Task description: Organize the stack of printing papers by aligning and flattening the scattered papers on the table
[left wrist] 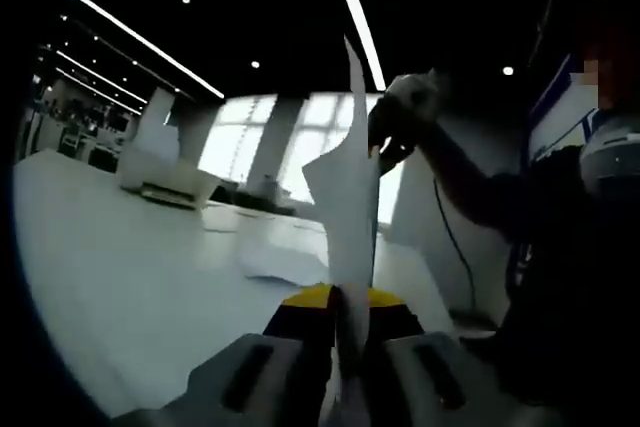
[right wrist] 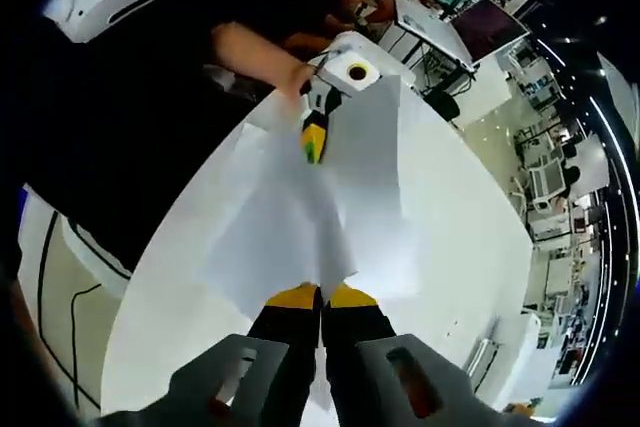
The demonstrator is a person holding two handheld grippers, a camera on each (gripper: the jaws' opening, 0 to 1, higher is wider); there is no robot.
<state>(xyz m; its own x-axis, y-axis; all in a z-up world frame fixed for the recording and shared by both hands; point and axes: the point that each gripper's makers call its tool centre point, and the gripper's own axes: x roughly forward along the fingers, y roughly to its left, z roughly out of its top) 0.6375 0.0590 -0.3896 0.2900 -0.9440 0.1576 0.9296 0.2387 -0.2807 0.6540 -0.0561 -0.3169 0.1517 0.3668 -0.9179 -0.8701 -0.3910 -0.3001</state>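
I have a bunch of printing papers (right wrist: 300, 217) lifted off the white surface (right wrist: 470, 217), held between my two claws. My right claw (right wrist: 322, 297) is pinched together on the near edge of the sheets, its yellow tips meeting on the paper. My left claw (left wrist: 337, 297) is clamped on the opposite edge, where the sheets stand up edge-on between its yellow tips (left wrist: 310, 297). The main risk I see is the sheets fanning apart: they already splay at different angles, so if either claw loosens or I pull the two apart unevenly, a loose sheet could slip out or crease, perhaps tear at the pinch. Setting them down skewed would leave the stack misaligned too. The right gripper view gives me the spread of the papers face-on, the left claw (right wrist: 315, 137) and the hand (right wrist: 290, 72) carrying it at the far edge, and a white box (right wrist: 495, 352) near the surface's far rim. The left gripper view gives me the paper (left wrist: 345, 197) as a thin upright blade, with the hand on the right-hand rig (left wrist: 405, 112) above it, more loose sheets (left wrist: 275, 247) lying on the surface (left wrist: 130, 277), and a paper stack (left wrist: 165, 187) farther off.
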